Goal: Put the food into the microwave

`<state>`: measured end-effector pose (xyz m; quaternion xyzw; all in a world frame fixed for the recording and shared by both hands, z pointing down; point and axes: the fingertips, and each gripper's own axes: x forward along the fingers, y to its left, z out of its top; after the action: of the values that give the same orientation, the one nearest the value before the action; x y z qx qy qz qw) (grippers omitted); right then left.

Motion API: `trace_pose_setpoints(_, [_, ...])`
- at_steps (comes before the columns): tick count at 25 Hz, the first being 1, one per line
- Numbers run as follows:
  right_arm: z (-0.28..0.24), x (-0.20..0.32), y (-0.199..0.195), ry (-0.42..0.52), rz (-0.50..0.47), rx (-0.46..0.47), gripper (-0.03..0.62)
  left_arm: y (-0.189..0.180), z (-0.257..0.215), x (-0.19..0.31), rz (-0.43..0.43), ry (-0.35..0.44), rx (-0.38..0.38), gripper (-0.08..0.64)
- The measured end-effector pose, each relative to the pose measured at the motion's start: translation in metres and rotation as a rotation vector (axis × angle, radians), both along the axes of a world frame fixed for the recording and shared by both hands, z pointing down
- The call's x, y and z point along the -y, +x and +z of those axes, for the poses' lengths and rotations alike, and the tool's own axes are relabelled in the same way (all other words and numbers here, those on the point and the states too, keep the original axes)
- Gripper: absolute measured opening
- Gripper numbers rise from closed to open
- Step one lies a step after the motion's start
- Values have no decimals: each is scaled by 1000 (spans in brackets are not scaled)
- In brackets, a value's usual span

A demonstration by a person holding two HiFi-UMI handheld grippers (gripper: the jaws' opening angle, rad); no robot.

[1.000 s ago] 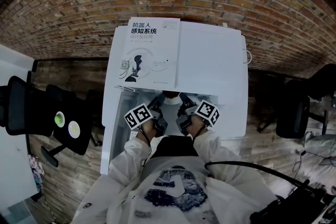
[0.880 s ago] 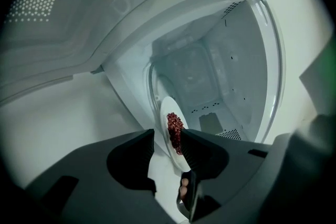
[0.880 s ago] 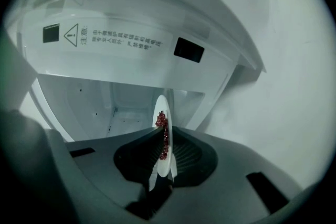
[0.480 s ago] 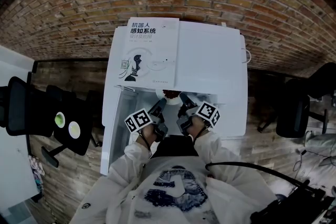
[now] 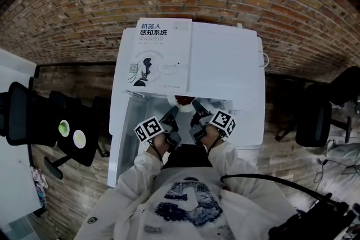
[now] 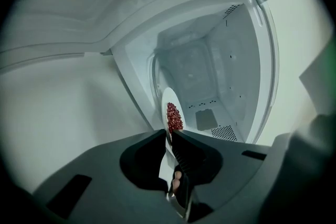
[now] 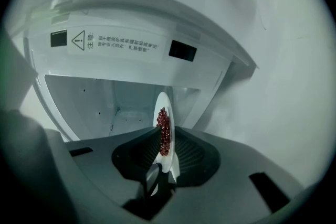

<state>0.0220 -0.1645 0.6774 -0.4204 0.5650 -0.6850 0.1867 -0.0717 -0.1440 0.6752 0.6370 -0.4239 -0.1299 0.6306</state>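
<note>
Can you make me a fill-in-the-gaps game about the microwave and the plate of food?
1. The food on the white plate is coloured ____.
2. The microwave has its door swung ____.
3. The thing lying on top of the microwave is a ____.
Missing words: red, open, book.

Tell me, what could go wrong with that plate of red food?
The left gripper is closing its jaws on the rim of the plate while the right gripper grips it too; an uneven squeeze could tilt it and roll the red food off.
The plate could bump the microwave frame on the way in.
</note>
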Motion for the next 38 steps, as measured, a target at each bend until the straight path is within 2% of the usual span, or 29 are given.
trace_pose_setpoints(10, [9,-23,-1,-44,-18,-1,63,-3,2,-1,-28,-17,-21,37])
trace_pose_setpoints(18, [7,-19,-4,-33,-28,10,28,-4,3,-1,-25,-19,-13,37])
trace_pose_setpoints(38, [3,0,-5,-17,-5,15,23,-6,0,19,-37,-12,-16,37])
